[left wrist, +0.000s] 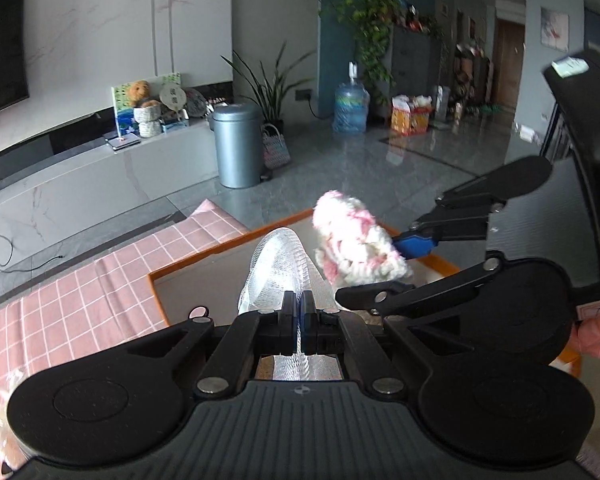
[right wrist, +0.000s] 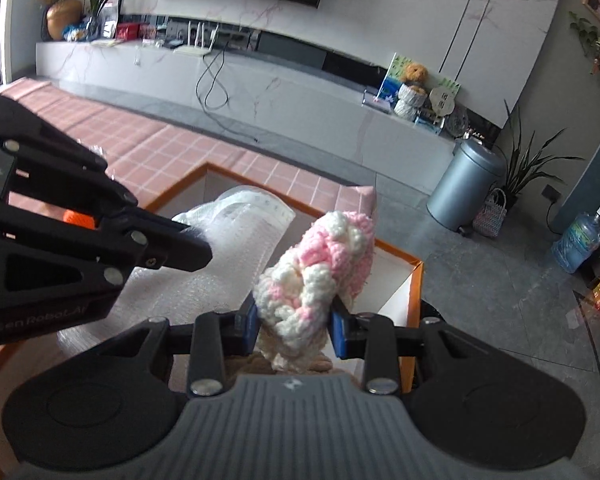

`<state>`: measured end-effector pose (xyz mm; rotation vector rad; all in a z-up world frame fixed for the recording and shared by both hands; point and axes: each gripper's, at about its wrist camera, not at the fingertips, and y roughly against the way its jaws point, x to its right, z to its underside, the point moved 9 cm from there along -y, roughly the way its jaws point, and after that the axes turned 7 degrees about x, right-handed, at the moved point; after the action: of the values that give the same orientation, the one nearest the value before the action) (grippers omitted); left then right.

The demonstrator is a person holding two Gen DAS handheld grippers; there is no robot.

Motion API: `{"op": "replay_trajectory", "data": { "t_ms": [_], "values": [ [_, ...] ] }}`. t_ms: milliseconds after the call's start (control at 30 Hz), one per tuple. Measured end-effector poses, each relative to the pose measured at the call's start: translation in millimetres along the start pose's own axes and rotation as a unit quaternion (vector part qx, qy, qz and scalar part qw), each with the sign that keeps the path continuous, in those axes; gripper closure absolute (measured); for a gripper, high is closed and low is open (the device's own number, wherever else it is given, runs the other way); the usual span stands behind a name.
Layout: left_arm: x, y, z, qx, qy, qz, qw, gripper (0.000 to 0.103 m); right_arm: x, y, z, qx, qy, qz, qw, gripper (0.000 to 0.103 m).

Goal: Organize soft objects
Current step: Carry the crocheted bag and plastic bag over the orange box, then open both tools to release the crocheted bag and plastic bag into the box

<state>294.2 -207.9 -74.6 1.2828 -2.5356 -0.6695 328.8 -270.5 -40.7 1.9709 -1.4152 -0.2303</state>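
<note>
Counter under a pink checked cloth carries an orange-rimmed box, and everything else sits relative to that box. Beyond the box, across the grey floor, a long marbled TV bench runs under a dark screen, and a grey lidded bin stands near the bench's end, beside a potted plant.

Over the box's open top, the left gripper has its jaws pressed nearly together, pinching a white mesh cloth whose free end arches up and forward above the box interior. In the right wrist view that same cloth spreads pale and bubbly across the box's inside.

Just beside it, toward the box's far corner, the right gripper clamps a pink-and-white chunky knitted piece between its blue pads; the knit rises above the box rim, close to the mesh cloth.
</note>
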Motion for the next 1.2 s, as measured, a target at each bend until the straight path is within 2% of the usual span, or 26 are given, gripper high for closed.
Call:
{"op": "replay_trajectory", "data": {
  "t_ms": [200, 467, 567, 667, 767, 833, 867, 900, 933, 1000, 1200],
  "values": [
    [-1.7, -19.9, 16.7, -0.035, -0.012, 0.004, 0.9993, 0.102, -7.9, -29.3, 14.5, -0.034, 0.023, -0.01, 0.999, 0.069],
    [-12.3, -37.6, 30.4, -0.084, 0.01, 0.007, 0.9964, 0.102, -15.0, -39.8, 16.7, -0.05, 0.054, -0.017, 0.997, 0.068],
    [-11.9, -37.8, 30.8, -0.09, 0.002, 0.004, 0.9959, 0.102, -18.5, -39.9, 18.3, -0.052, 0.07, -0.014, 0.996, 0.067],
    [-12.5, -32.7, 29.4, -0.084, 0.0, 0.0, 0.9965, 0.096, -20.4, -35.1, 17.7, -0.05, 0.08, -0.01, 0.995, 0.065],
    [-11.8, -27.5, 27.0, -0.08, 0.007, 0.001, 0.9968, 0.084, -18.6, -26.8, 15.2, -0.047, 0.088, -0.007, 0.995, 0.062],
    [-12.5, -23.3, 23.9, -0.079, 0.006, -0.002, 0.9968, 0.068, -15.7, -21.3, 13.8, -0.047, 0.093, -0.002, 0.995, 0.059],
    [-12.4, -19.4, 22.9, -0.076, 0.005, -0.003, 0.9971, 0.064, -13.7, -18.5, 14.0, -0.048, 0.096, 0.002, 0.994, 0.054],
    [-12.3, -17.3, 19.3, -0.071, 0.005, -0.001, 0.9974, 0.056, -12.0, -15.3, 14.0, -0.047, 0.098, 0.006, 0.994, 0.049],
    [-11.5, -13.2, 18.0, -0.066, 0.007, 0.0, 0.9978, 0.046, -10.7, -12.0, 14.0, -0.045, 0.099, 0.007, 0.994, 0.047],
    [-12.6, -5.5, 15.6, -0.059, 0.015, 0.0, 0.9981, 0.033, -9.2, -4.4, 13.9, -0.042, 0.099, 0.004, 0.994, 0.044],
    [-11.1, 13.9, 8.1, -0.046, 0.031, 0.012, 0.9984, 0.02, -9.2, 17.4, 11.1, -0.034, 0.1, 0.003, 0.994, 0.036]
  ]
}}
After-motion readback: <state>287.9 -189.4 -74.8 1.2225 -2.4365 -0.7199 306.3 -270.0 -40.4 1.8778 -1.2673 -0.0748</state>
